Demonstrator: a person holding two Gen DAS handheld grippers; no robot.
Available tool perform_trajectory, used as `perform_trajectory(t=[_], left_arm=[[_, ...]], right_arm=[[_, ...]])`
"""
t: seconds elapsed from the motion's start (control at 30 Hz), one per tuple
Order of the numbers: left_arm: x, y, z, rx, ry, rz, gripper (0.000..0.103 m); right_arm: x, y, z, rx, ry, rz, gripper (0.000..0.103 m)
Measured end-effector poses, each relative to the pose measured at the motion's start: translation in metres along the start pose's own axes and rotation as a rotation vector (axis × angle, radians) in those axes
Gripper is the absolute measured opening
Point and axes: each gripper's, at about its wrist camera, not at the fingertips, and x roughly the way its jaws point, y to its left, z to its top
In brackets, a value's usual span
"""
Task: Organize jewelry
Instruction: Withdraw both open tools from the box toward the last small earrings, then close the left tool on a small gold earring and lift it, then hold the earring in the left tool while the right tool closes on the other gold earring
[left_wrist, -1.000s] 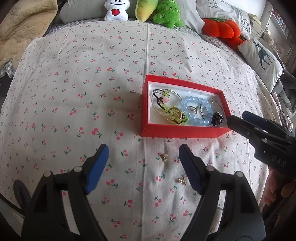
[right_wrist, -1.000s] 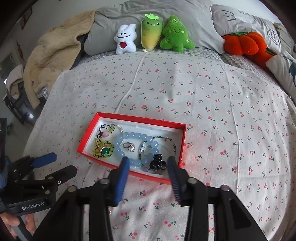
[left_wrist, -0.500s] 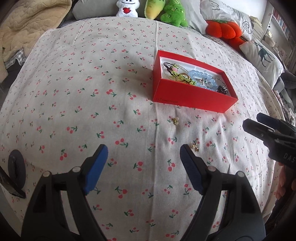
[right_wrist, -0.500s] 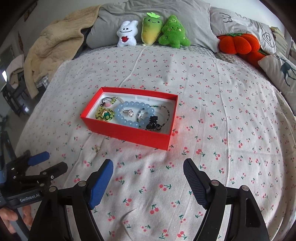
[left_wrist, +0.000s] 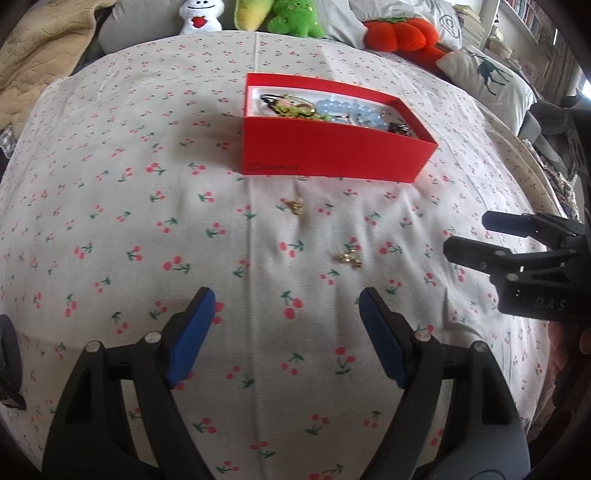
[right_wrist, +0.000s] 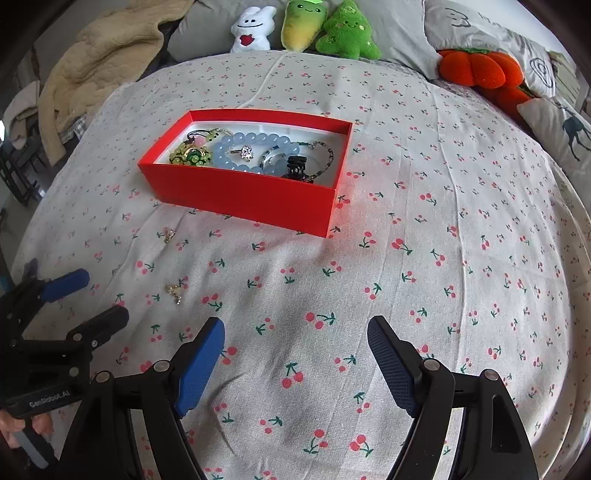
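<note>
On the cherry-print bedsheet (left_wrist: 147, 229), two small gold earrings are seen loose in front of the red cardboard jewelry box (left_wrist: 332, 155). Nearer gold earring (left_wrist: 347, 256) lies ahead and slightly right of the left gripper (left_wrist: 284, 332), between it and the right gripper (right_wrist: 295, 362); farther gold earring (left_wrist: 295, 206) sits near the box wall. Both grippers are held wide open, nothing gripped. Left is judged marginally better placed for the nearer piece.
</note>
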Motion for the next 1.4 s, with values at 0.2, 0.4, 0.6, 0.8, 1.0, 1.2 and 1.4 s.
perform_trajectory(t=[0.2, 0.4, 0.6, 0.8, 1.0, 1.2, 1.4], left_arm=[[0.019, -0.027, 0.004, -0.002, 0.042, -0.061, 0.05], [0.028, -0.034, 0.012, -0.058, 0.038, -0.03, 0.041], [0.032, -0.036, 0.014, -0.066, 0.032, 0.032, 0.01], [0.028, -0.022, 0.014, -0.098, 0.033, 0.024, 0.006], [0.015, 0.006, 0.015, -0.151, 0.019, 0.037, 0.006], [0.004, 0.033, 0.012, -0.197, 0.01, 0.052, 0.006], [-0.008, 0.049, 0.009, -0.209, -0.006, 0.083, 0.005]], right_arm=[[0.0, -0.012, -0.004, 0.026, 0.015, -0.009, 0.081], [0.001, -0.019, -0.012, 0.018, 0.032, -0.024, 0.081], [0.004, -0.027, -0.014, 0.029, 0.047, -0.034, 0.081], [0.006, -0.023, -0.012, 0.034, 0.05, -0.033, 0.081], [0.009, -0.006, -0.005, 0.025, 0.038, -0.018, 0.081], [0.022, 0.021, 0.004, -0.002, 0.044, 0.013, 0.081], [0.036, 0.053, 0.016, -0.004, 0.022, 0.076, 0.081]])
